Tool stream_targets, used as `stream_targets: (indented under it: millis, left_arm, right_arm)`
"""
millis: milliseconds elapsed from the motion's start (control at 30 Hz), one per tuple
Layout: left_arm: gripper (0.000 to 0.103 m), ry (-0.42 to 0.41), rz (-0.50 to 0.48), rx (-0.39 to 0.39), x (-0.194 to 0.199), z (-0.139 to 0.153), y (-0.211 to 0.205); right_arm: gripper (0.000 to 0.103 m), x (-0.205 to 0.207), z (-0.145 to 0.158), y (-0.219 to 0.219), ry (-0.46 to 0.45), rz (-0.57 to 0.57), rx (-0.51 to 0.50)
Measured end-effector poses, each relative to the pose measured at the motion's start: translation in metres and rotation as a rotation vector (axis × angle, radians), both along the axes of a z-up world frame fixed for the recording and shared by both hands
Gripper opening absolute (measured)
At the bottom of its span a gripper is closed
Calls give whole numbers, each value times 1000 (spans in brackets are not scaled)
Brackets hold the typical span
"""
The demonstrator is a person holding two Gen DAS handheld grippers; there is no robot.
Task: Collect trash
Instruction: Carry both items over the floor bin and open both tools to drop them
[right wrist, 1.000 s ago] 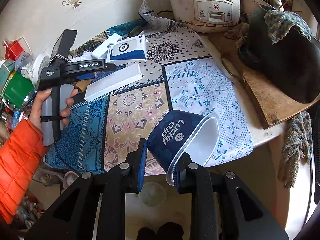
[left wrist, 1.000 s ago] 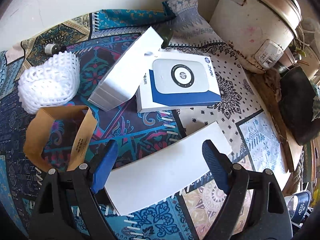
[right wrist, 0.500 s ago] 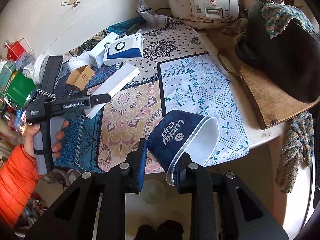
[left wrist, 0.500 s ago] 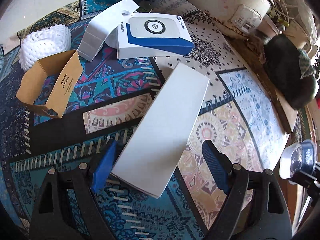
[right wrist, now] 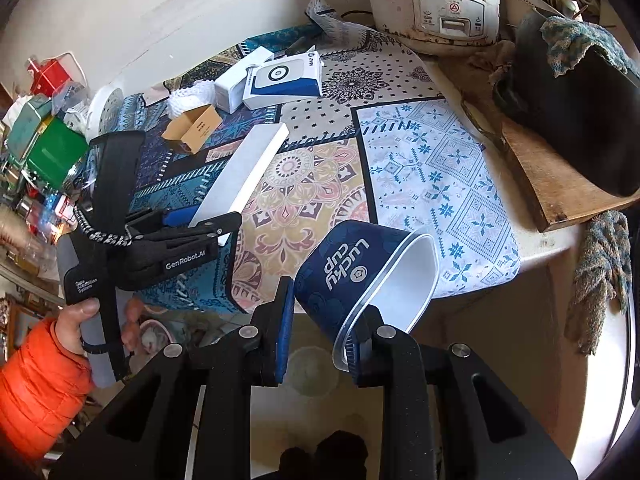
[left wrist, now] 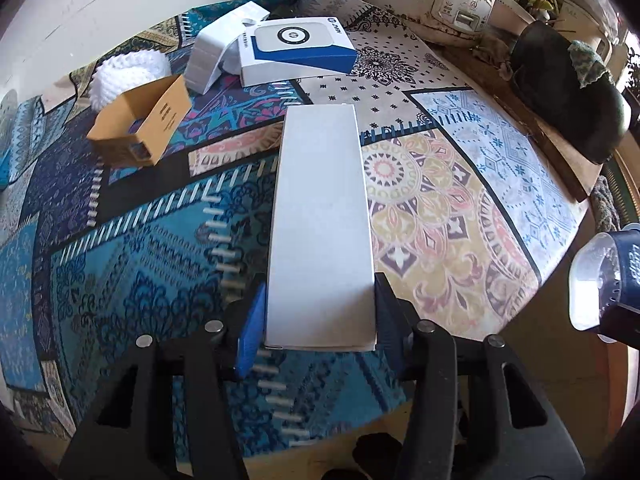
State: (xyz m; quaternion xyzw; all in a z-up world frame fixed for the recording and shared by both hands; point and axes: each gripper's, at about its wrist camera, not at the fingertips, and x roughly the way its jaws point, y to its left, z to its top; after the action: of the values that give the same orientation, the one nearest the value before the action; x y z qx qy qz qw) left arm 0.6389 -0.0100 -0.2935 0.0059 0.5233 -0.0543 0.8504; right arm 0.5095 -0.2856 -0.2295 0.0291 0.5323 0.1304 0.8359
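Two jaws of the left gripper (left wrist: pixel 320 316) have just closed on the long white box (left wrist: pixel 322 216), its length running toward twelve o'clock.

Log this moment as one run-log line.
left gripper: closing on white box | right gripper: holding blue cup | table: boxes remain

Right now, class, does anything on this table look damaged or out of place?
Yes. The navy cup in the right gripper is squashed flat. The brown carton lies open and empty, and one white box leans against the blue-and-white box.
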Motion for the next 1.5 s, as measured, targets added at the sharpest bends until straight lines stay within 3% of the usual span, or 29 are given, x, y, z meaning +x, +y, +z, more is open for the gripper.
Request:
stream_targets:
  millis: [400,600,767,1000,1500]
  left_arm:
    - [50,9,142,-117,-161,26,61]
    - [50,69,201,-127,-230,1,84]
    - [50,143,223,-160,-260,-42,91]
    - [50,270,234,-201,-271,-149,93]
    - [50,512,274,-282,-248,-469,93]
  right_arm:
    - [21,-51,-27,62,49,70,-14]
    - [21,-73,-62,97,99,100,-21]
    - [21,-85,-106,118,154,102,-35]
    - [21,-83,-194,121,236,82,-69]
    - [21,-57,-467,112,418,28,-62]
